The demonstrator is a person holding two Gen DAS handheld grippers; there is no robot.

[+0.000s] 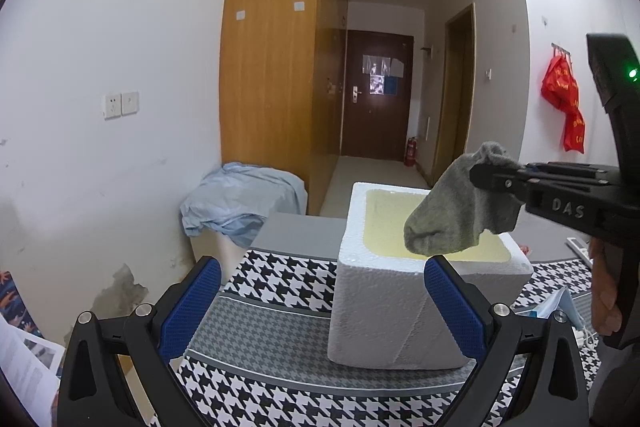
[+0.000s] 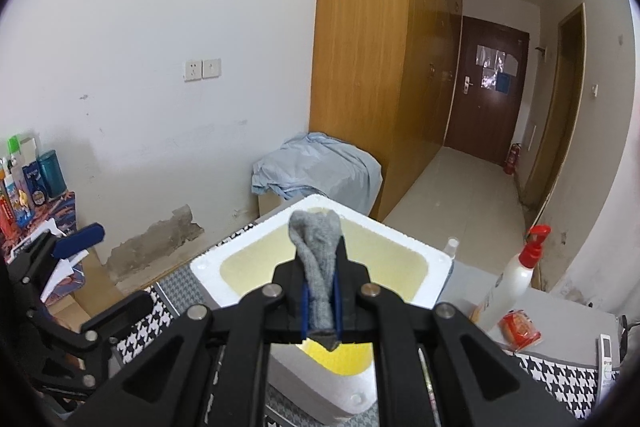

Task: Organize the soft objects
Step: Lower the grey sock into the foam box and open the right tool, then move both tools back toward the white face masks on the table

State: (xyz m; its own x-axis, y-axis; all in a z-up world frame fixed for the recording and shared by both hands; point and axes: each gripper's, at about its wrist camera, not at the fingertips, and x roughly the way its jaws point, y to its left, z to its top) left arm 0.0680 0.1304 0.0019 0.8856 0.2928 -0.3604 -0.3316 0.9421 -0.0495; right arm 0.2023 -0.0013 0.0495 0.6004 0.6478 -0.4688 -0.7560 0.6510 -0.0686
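Right gripper point(image 2: 320, 301): your jaws are clamped tight on a grey sock point(image 2: 318, 267); the blue pads pinch its middle, with the cuff end sticking out past the tips and a short tail behind.
Sock position: in the left wrist view the sock point(image 1: 456, 217) hangs from your right gripper point(image 1: 486, 175) above the open top of the white foam box point(image 1: 380, 307), clear of its rim and its yellowish floor.
Left gripper point(image 1: 322, 301): your jaws stand wide apart with nothing between them; the near left corner of the box sits between the blue pads point(image 1: 192, 301) in view, contact not determinable.
Foam box: upright on the desk point(image 1: 280, 315), on a houndstooth-patterned cloth.
Desk, right side: a white spray bottle with red nozzle point(image 2: 516, 279), a red packet point(image 2: 519, 330) and a remote point(image 2: 609, 357) lie beside the box.
Background: a blue sheet point(image 1: 240, 203) draped over a low unit by the wardrobe.
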